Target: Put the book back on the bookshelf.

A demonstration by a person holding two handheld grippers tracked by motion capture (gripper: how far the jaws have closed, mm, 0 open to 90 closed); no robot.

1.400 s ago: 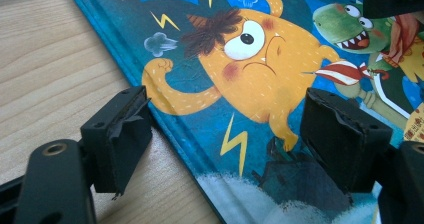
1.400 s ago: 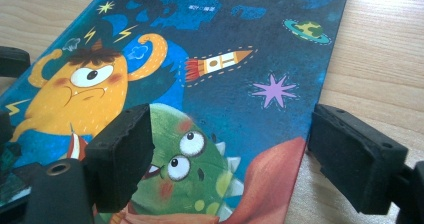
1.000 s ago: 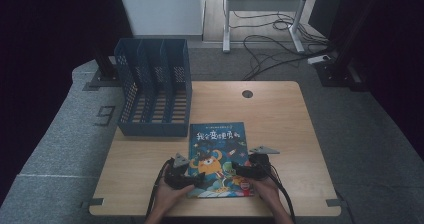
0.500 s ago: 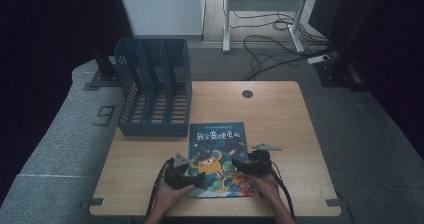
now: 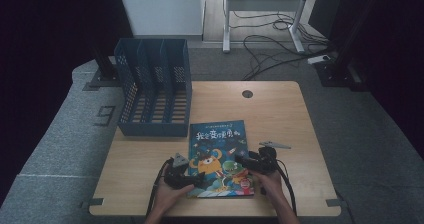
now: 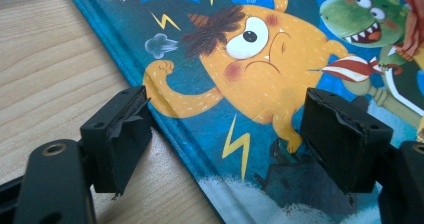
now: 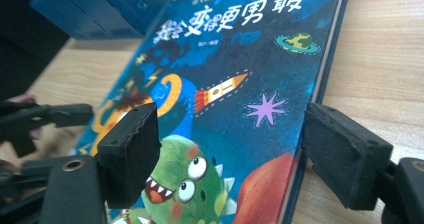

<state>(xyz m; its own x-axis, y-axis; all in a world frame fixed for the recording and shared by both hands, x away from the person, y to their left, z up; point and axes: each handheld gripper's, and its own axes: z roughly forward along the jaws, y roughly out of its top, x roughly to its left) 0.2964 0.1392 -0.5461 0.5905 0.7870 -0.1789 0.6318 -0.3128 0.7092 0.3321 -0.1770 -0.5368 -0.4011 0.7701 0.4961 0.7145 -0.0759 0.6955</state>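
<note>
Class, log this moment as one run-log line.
left gripper: open, astride book's left edge | right gripper: open, astride its right edge | book: flat on table

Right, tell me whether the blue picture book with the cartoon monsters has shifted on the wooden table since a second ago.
No. The picture book lies where it did, its top edge level with the blue file rack's front.

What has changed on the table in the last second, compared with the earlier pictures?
Almost nothing visibly changed. Both hand-held grippers, left and right, remain open at the near corners of the picture book, gripping nothing. The book stays flat on the table, and the blue file rack stays in place.
</note>
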